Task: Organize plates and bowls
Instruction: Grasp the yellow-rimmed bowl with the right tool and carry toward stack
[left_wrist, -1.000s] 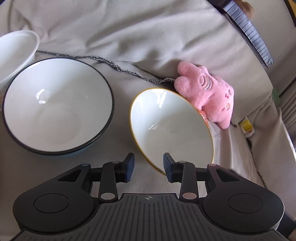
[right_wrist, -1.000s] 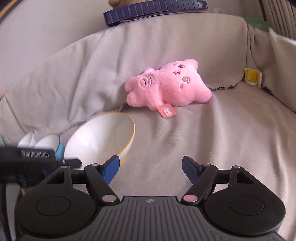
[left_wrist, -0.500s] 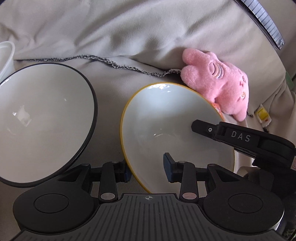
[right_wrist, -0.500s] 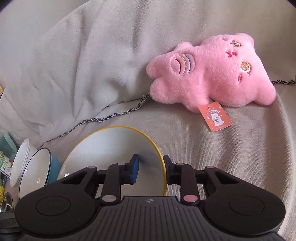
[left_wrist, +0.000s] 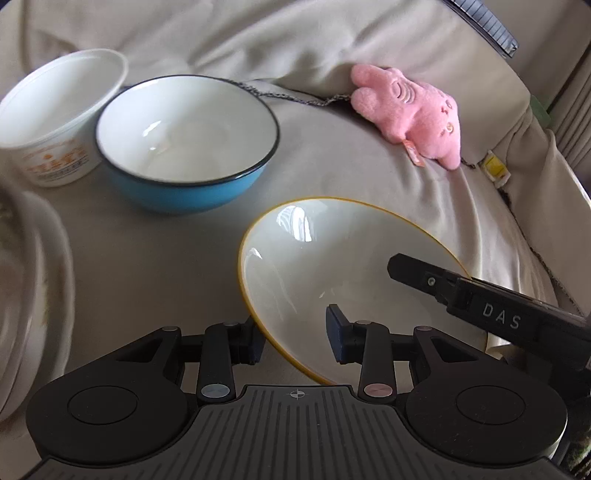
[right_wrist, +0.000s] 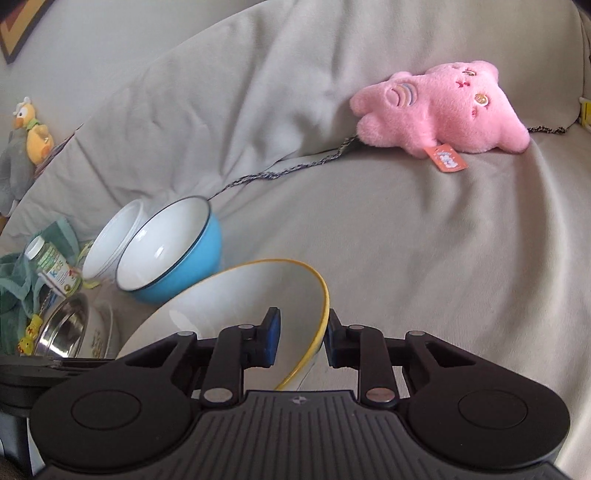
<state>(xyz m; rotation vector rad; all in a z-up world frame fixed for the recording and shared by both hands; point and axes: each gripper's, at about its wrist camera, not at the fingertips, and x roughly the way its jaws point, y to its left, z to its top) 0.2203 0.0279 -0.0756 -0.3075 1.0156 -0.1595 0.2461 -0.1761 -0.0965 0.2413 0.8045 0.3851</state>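
Observation:
A white bowl with a yellow rim (left_wrist: 332, 269) is held up between both grippers over the sofa. My left gripper (left_wrist: 295, 338) is shut on its near rim, one finger outside, one inside. My right gripper (right_wrist: 301, 341) is shut on the opposite rim of the same bowl (right_wrist: 236, 302); its black body shows in the left wrist view (left_wrist: 498, 314). A blue bowl with a white inside (left_wrist: 184, 140) sits on the sofa behind, also seen in the right wrist view (right_wrist: 173, 247). A white plastic tub (left_wrist: 59, 114) stands touching it on the left.
A pink plush toy (left_wrist: 410, 110) lies at the sofa back. A patterned plate's edge (left_wrist: 40, 280) is at the left. A steel bowl (right_wrist: 62, 328), a small bottle (right_wrist: 51, 266) and green cloth (right_wrist: 14, 280) lie at the left. A yellow plush bird (right_wrist: 33, 133) sits far left.
Both grippers have pulled back with the yellow-rimmed bowl lifted between them. The blue bowl and white tub now sit farther off, and the plate's edge has come into view.

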